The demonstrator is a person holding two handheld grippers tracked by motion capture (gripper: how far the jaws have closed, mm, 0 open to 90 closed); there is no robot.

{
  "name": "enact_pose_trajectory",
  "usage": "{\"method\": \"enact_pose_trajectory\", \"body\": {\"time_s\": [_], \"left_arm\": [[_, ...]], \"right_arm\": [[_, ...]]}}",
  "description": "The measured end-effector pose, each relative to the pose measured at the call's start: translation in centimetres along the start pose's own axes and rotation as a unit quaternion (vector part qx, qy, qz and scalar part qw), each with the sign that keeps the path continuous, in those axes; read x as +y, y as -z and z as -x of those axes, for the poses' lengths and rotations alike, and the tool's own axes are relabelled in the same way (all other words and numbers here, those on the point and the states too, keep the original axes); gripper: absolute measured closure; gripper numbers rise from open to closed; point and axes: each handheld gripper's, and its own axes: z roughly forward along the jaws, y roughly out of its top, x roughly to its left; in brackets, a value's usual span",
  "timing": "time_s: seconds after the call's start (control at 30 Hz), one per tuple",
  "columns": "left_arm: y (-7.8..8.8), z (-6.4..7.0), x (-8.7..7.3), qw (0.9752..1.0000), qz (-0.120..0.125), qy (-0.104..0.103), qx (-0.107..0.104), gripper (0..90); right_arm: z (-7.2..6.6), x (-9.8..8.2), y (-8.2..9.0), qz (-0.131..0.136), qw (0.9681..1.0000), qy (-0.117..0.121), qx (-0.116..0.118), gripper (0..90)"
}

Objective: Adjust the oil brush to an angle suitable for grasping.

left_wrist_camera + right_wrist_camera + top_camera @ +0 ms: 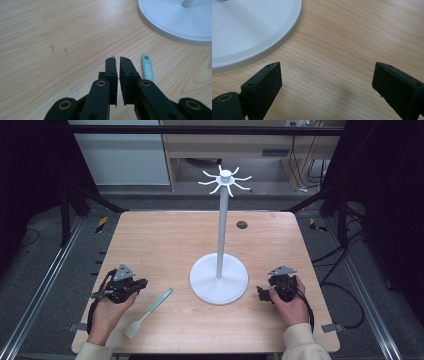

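A wooden desk (165,240) is seen from above, with a white stand (219,277) set on it between the two grippers. The stand's round base lies flat, a thin pole rises from it, and a ring of curved hooks (224,180) is carried at the top.

The left gripper (117,61) is held low over the desk, its jaws brought almost together with only a thin slit between them; nothing is gripped. A spatula (147,67) with a mint-green handle is laid on the desk just to the right of these jaws, apart from them. The base of the stand is seen ahead and to the right of the jaws.

The right gripper (327,77) is held with its jaws spread wide and empty. Bare desk is seen between them, and the stand's base lies ahead and to their left.
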Motion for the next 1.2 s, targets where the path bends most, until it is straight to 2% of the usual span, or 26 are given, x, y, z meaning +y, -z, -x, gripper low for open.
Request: {"method": "enact_pose_trajectory", "body": {"time_s": [0.03, 0.13, 0.43, 0.6, 0.83, 1.2], "left_arm": [[-0.4, 0.3, 0.0, 0.9999, -0.006, -0.005, -0.006, 86.2], [-0.9, 0.7, 0.0, 0.9998, -0.015, -0.012, -0.008, 87.0], [-1.7, 1.7, 0.1, 0.9991, -0.028, -0.021, -0.022, 87.5], [-2.2, 2.1, 0.1, 0.9977, -0.045, -0.030, -0.041, 90.0], [-3.0, 2.6, -0.2, 0.9962, -0.064, -0.037, -0.047, 90.0], [-4.8, 3.1, -0.4, 0.9947, -0.082, -0.046, -0.042, 90.0]], "right_arm": [[0.0, 0.0, 0.0, -0.001, 1.0000, 0.001, 0.002, 9.6], [-0.1, 0.1, -0.1, -0.001, 1.0000, 0.002, 0.001, 9.6], [-0.1, 0.0, -0.1, -0.002, 1.0000, 0.001, 0.002, 9.6], [0.0, 0.0, -0.1, -0.004, 1.0000, 0.002, 0.002, 9.6], [-0.1, 0.0, -0.1, -0.004, 1.0000, 0.003, 0.002, 9.6], [-0.1, 0.0, -0.1, -0.004, 1.0000, 0.004, 0.003, 9.6]]}}
